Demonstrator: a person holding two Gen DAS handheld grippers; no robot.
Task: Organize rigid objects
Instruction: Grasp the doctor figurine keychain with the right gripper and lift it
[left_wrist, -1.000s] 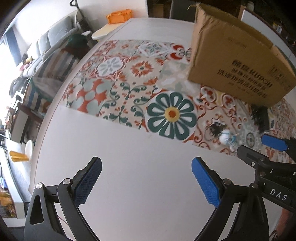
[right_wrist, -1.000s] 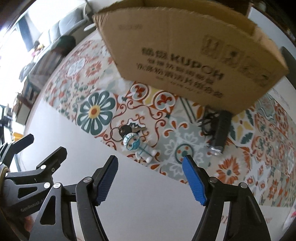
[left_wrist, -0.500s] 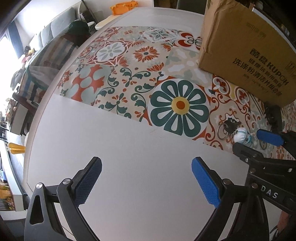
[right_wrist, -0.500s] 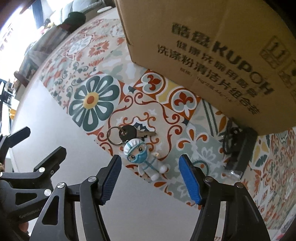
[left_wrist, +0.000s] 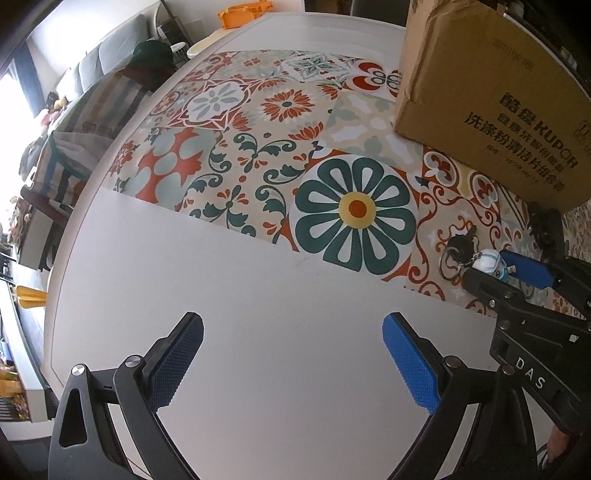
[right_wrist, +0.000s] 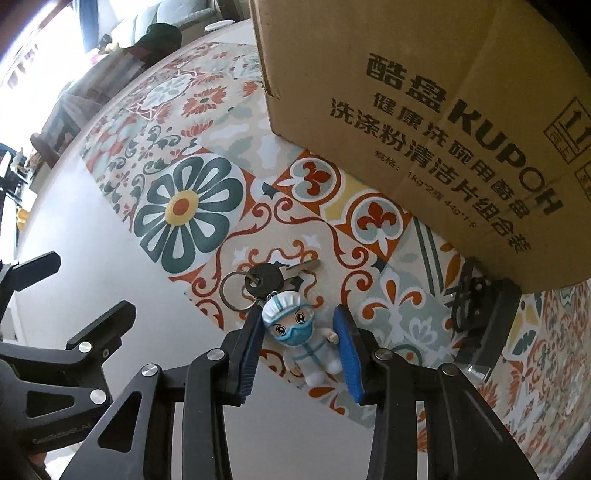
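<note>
since the earlier frame right gripper (right_wrist: 301, 341) has dropped onto the keychain figure (right_wrist: 308, 341) and its jaws have just been closing, now clenched on the figure, blue pads pressing both its sides. figure is a small doll in white suit, blue mask and cap, lying on the patterned mat (right_wrist: 221, 155) at the mat's near edge. keys (right_wrist: 266, 278) and key ring (right_wrist: 236, 291) lie just far of the doll's head, attached to it. cardboard box (right_wrist: 424, 110) stands on the mat, far right. black object (right_wrist: 487, 321) lies at the box's near edge, right of the gripper. left gripper (left_wrist: 291, 365) hangs over bare white counter (left_wrist: 277, 295), jaws released, nothing between them, well left of the figure.
</note>
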